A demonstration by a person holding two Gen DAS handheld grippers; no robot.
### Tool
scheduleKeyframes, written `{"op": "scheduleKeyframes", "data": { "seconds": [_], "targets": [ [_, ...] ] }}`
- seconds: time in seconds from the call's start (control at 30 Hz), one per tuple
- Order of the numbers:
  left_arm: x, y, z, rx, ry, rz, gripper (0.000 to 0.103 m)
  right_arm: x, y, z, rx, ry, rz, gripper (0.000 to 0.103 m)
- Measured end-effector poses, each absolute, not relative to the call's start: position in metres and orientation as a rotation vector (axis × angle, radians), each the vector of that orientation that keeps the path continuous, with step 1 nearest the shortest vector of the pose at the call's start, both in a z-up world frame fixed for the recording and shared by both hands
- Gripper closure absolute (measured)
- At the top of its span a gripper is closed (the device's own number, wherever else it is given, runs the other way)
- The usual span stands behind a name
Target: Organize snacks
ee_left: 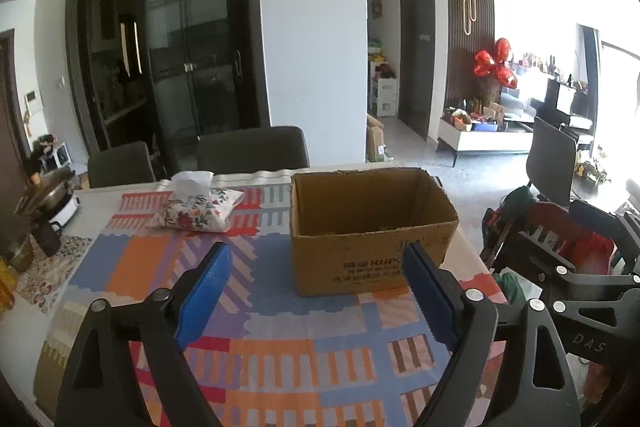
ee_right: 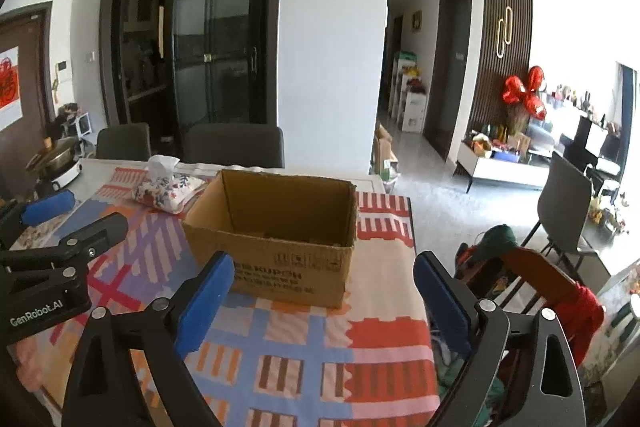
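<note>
Claws: we are holding left claw (ee_left: 316, 267) and right claw (ee_right: 324, 279) spread, pinching nothing.
Box: cardboard box (ee_right: 280, 251) is sitting near the tabletop (ee_right: 384, 339) right edge (open cloth in front).

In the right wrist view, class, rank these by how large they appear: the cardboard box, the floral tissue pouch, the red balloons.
1. cardboard box, clearly the largest.
2. floral tissue pouch.
3. red balloons.

The pouch and balloons look close in size, and the balloons are much farther from the camera, so their order is unsure.

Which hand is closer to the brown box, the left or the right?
Probably the right gripper: the cardboard box sits centred straight ahead between its open fingers. For the left gripper, it sits off to the right.
</note>
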State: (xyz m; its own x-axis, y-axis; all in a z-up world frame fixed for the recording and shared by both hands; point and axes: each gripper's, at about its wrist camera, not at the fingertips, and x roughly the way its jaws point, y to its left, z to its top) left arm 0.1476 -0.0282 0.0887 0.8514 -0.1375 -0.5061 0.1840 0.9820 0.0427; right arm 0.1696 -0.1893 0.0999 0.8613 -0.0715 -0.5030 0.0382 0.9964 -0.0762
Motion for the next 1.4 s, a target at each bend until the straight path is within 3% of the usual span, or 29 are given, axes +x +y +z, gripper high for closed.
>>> {"op": "scheduleKeyframes", "data": {
  "seconds": [0.17,0.5,1.4],
  "targets": [
    [0.122,-0.023,0.09,0.096,0.48,-0.136,0.006,0.149,-0.188,0.098,-0.048,0.506,-0.035,0.01],
    [0.093,-0.016,0.083,0.089,0.485,-0.119,0.001,0.12,-0.189,0.096,-0.037,0.459,-0.036,0.01],
    [0.062,-0.022,0.095,0.12,0.415,-0.125,0.0,0.091,-0.195,0.102,-0.012,0.428,0.014,0.01]
  ]
}}
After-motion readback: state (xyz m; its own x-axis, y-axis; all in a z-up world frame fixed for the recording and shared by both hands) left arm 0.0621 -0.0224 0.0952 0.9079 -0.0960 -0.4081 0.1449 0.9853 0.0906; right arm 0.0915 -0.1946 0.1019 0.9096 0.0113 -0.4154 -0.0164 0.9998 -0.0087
